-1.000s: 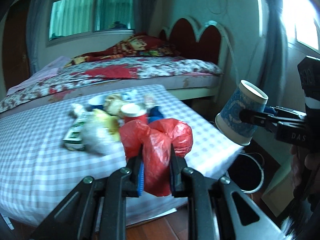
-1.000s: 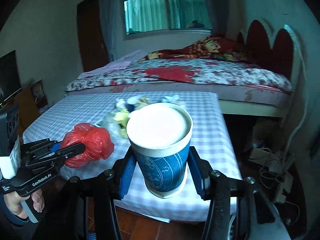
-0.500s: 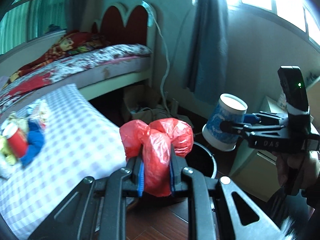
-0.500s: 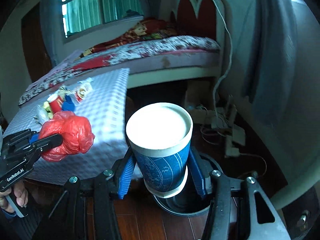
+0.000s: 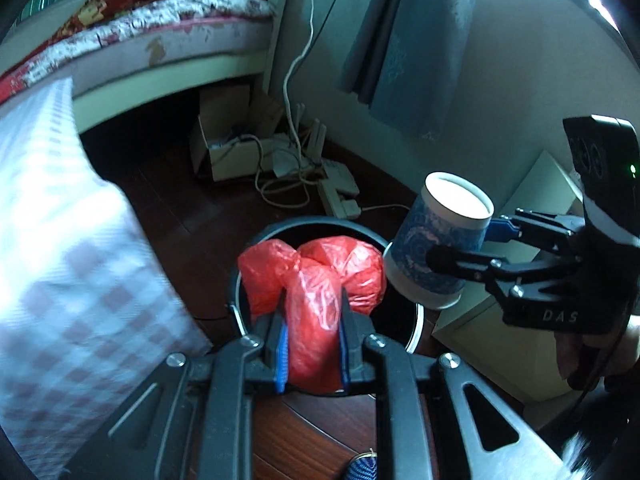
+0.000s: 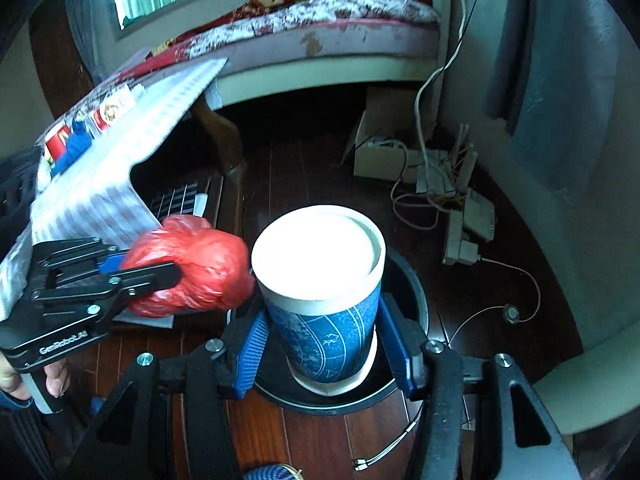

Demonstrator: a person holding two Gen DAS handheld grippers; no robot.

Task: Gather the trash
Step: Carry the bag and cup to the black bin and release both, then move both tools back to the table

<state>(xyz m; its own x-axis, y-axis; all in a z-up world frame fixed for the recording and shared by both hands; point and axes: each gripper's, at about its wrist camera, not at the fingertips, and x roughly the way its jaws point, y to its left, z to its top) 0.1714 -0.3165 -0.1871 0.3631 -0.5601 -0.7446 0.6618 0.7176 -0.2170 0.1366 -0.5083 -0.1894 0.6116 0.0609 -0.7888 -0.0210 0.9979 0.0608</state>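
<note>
left wrist view, left tool [image 5: 311, 344] clenching red bag [image 5: 316, 280], right tool [image 6: 326, 344] clasping paper cup [image 6: 320, 292]

on the dark wooden floor [image 6: 320, 432] stands a round black trash bin [image 6: 412, 292], with a cardboard box [image 6: 384, 152] and a tangle of white cables [image 6: 424, 200] beyond the bin, near the bed [image 6: 320, 52].

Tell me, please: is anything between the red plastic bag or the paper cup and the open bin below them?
Nothing visible blocks either. The red plastic bag in the left gripper and the paper cup in the right gripper both hang over the black bin, whose mouth is open.
</note>
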